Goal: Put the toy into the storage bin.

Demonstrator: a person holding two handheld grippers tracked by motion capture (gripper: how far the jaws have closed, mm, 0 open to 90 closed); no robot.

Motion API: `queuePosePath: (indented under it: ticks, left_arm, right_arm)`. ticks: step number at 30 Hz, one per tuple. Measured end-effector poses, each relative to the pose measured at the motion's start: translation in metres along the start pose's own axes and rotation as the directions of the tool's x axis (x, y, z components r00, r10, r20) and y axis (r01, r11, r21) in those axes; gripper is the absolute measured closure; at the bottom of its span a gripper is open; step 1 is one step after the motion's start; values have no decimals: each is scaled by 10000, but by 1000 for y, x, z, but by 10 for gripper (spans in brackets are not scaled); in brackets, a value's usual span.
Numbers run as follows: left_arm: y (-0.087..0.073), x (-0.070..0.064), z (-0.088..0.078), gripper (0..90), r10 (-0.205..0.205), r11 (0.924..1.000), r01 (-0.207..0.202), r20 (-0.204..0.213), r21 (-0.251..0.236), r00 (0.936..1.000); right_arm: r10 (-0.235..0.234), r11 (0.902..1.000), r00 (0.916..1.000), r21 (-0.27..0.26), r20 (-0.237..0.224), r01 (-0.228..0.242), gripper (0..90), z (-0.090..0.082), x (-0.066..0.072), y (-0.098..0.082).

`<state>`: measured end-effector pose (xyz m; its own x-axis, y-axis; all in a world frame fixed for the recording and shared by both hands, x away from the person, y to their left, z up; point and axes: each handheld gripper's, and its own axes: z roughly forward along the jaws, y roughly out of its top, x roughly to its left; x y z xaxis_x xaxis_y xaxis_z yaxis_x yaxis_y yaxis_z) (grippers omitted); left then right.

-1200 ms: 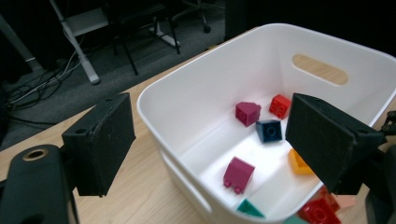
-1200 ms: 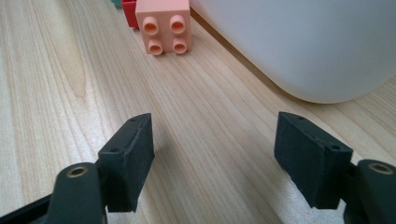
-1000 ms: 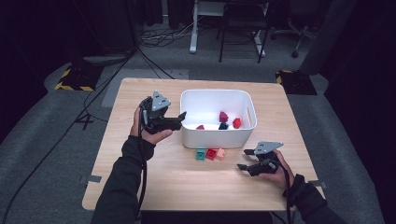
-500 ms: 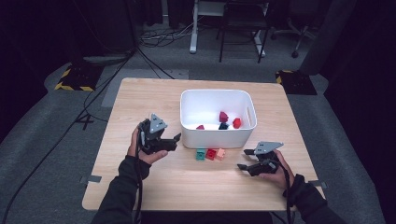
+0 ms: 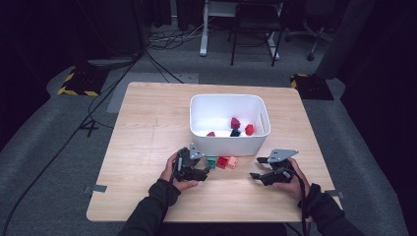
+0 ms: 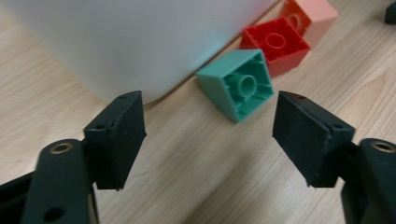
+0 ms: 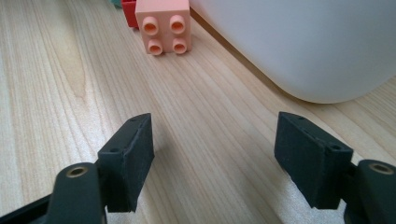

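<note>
Three small bricks lie in a row on the table just in front of a white bin (image 5: pixel 226 97): teal (image 5: pixel 211 162), red (image 5: pixel 222 162) and salmon (image 5: pixel 232 161). My left gripper (image 5: pixel 203 170) sits low on the table just left of the teal brick. In the left gripper view the teal brick (image 6: pixel 238 84) lies on its side with its hollow underside toward me, just beyond my left gripper (image 6: pixel 210 135). Those jaws have just been closing but stand apart with nothing between them. My right gripper (image 5: pixel 255 167) rests open to the right of the row, with the salmon brick (image 7: pixel 162 25) ahead of it (image 7: pixel 215 144).
The bin holds red bricks (image 5: pixel 235 123) and a dark one (image 5: pixel 235 132). Its white wall (image 6: pixel 140 42) rises right behind the teal brick and curves close at the right gripper's side (image 7: pixel 303 46). Bare wood (image 5: pixel 147 132) stretches left of the bin.
The left hand has come down from beside the bin's left wall toward the near side, ending low on the table by the teal brick. The right hand has kept still.
</note>
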<state>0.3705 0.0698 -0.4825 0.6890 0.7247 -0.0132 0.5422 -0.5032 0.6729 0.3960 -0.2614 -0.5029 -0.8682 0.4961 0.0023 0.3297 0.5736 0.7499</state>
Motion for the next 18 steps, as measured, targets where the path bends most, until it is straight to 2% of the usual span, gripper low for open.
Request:
queuePosePath:
  ticks: [2,5,6,7,9,10,11,12,13,18]
  left_arm:
    - [1,-3,6,274,70,9998,-65,279,-175,9996]
    - [2,-7,13,278,-176,9997,182,409,-134,9990]
    - [3,-8,15,281,-102,9998,108,363,-159,9993]
    - [2,-9,15,285,-276,9996,278,337,-41,9990]
    - [4,-11,21,287,-23,9999,26,241,-110,9997]
    - [4,-13,21,288,-200,9998,200,172,39,9997]
    - [4,-14,23,294,-78,9999,80,210,-111,9997]
    - [5,-15,24,302,-68,10000,68,63,-50,10000]
    - [5,-16,26,321,-127,9999,128,159,-98,9998]
    - [7,-16,28,374,-74,9998,74,-8,-171,10000]
  right_arm:
    - [-43,10000,10000,-22,2,43,287,0,0,0]
    - [-24,10000,10000,-9,3,24,287,0,0,0]
    - [5,10000,10000,2,4,-5,287,0,0,0]
    - [-1,10000,10000,-1,8,1,287,0,0,0]
    - [-24,10000,10000,-12,8,24,287,0,0,0]
    - [-45,10000,10000,-25,-7,45,287,0,0,0]
    - [-17,10000,10000,-7,7,17,287,0,0,0]
    - [8,10000,10000,5,4,-8,287,0,0,0]
    - [-47,10000,10000,-29,-7,47,287,0,0,0]
    - [-68,10000,10000,-40,-17,68,286,0,0,0]
